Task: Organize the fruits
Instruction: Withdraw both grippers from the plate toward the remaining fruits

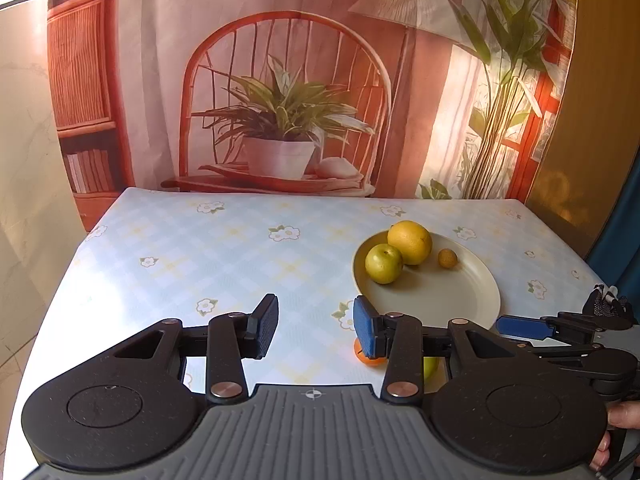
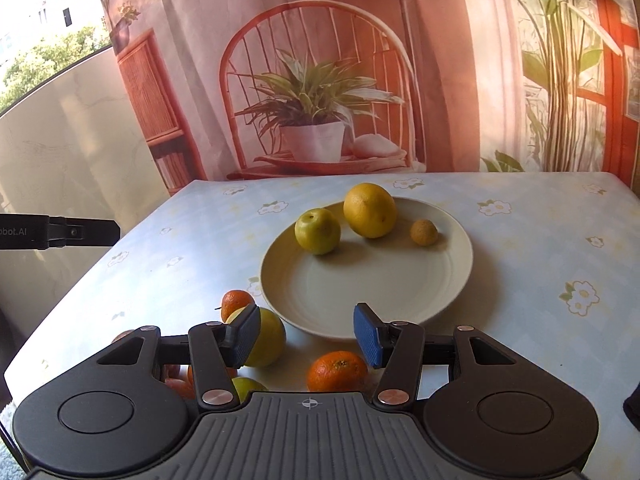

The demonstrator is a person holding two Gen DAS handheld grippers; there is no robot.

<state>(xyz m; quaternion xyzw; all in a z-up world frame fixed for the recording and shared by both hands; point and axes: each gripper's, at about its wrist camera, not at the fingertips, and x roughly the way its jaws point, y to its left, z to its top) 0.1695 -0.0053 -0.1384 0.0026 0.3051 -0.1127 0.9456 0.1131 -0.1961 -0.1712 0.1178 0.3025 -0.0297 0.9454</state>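
Blue-padded and black-framed, the left hand-held gripper hovers over bare checked cloth on the desk, its jaws apart with nothing between them. Just past its right pad, a small orange fruit peeks out from under the finger, and a sliver of green fruit shows behind the linkage. Farther right and beyond, the cream plate carries a green apple, a large yellow citrus touching it, and a small brownish fruit lying apart.

From the right wrist view, the right hand-held gripper also stands with jaws apart and empty. Its left pad overlaps a yellow-green fruit, with a small mandarin just behind that; whether the pad touches the fruit I cannot tell. A bigger mandarin lies on the desk low in the gap between the fingers, near the right pad. More orange and green fruit is partly hidden under the left linkage. The plate's near rim lies just ahead of the fingertips, between them and the three fruits already on it.
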